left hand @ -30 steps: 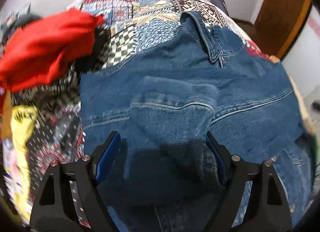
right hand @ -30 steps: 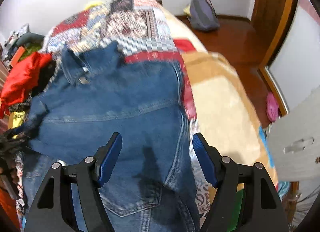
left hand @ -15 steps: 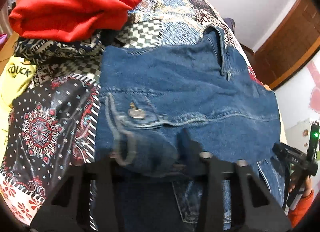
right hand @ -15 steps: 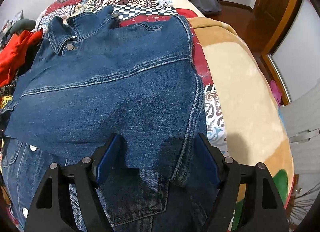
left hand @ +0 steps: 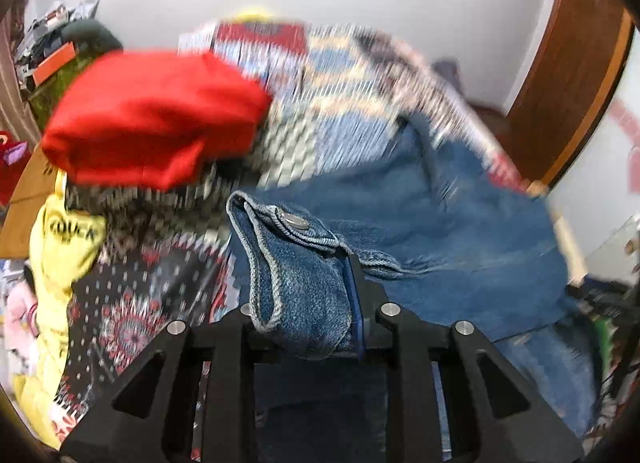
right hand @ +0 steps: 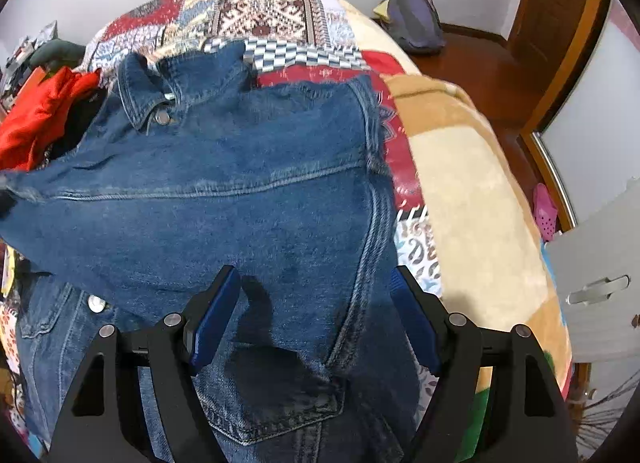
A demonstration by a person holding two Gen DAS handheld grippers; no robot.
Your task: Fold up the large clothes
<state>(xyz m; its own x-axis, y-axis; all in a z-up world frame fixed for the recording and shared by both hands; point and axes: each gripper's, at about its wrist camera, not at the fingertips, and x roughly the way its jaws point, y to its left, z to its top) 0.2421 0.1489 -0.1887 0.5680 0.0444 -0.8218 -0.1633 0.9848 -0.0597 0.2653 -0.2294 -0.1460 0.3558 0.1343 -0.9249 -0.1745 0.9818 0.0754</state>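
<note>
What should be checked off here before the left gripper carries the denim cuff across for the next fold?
1. Left gripper shut on the sleeve cuff: ok, denim is bunched between its fingers, snap button showing.
2. Right gripper free: ok, jaws open over the denim jacket, holding nothing.
3. Jacket body lying flat: ok in the right wrist view, back panel spread, collar at the far end.
4. Fold path clear of other clothes: ok, the red garment lies left of the jacket, with the yellow garment farther left.
5. Jacket fully on the bed: cannot tell, near hem is hidden.
6. Left view sharp enough for aiming: not ok, motion blur.
</note>
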